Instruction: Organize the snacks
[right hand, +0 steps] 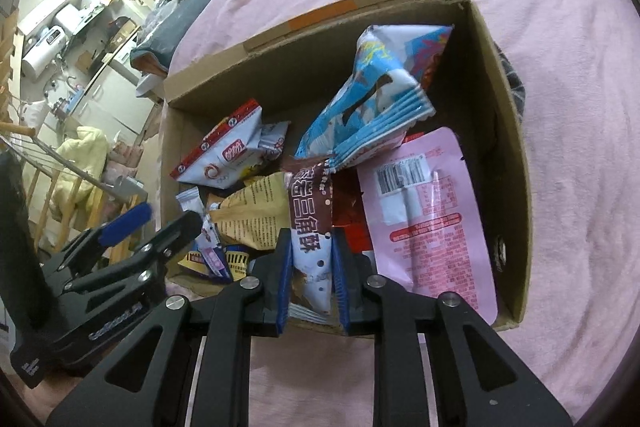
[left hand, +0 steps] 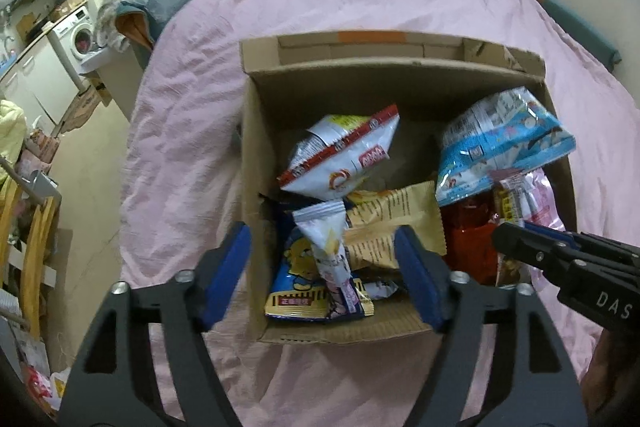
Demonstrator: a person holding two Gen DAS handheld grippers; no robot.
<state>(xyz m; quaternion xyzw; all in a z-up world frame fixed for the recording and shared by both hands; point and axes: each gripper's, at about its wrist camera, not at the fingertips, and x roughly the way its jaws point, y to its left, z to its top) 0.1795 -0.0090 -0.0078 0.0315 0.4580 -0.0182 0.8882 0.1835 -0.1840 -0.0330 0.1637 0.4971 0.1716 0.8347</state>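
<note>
Centrally, on a crumpled pink quilt (left hand: 192,107): a corrugated cardboard box (left hand: 256,167), top flaps folded outward, edges torn and frayed, a strip of orange tape on the far flap. Heaped loosely inside, glossy crinkled snack packs:
- a puffy white bag (left hand: 344,155) with red trim, tilted toward the left wall
- a puffy light-blue bag (left hand: 500,147), propped against the right wall, crimped seal showing
- a flat tan packet (left hand: 384,219) with dark print and a serrated edge, lying in the middle
- a slim white sachet (left hand: 320,223) with crimped ends, lying on a blue pack (left hand: 296,267) printed with a yellow figure
- a shiny red wrapper (left hand: 468,235), partly buried under the light-blue bag
- a smooth flat pink pouch (right hand: 432,211), barcode side up, leaning along the right wall

Left gripper (left hand: 322,239): matte black frame, blue pads, jaws wide apart and holding nothing. Hangs over the box's near-left corner, with the sachet and blue pack seen between the pads, lower down and untouched.

Right gripper (right hand: 313,239): jaws narrow, clamped on a tall brown-and-white packet (right hand: 310,211). Both blue pads pressed against its sides. Packet upright at the box's near edge, its top reaching in over the tan packet and the red wrapper, just beside the pink pouch.
</note>
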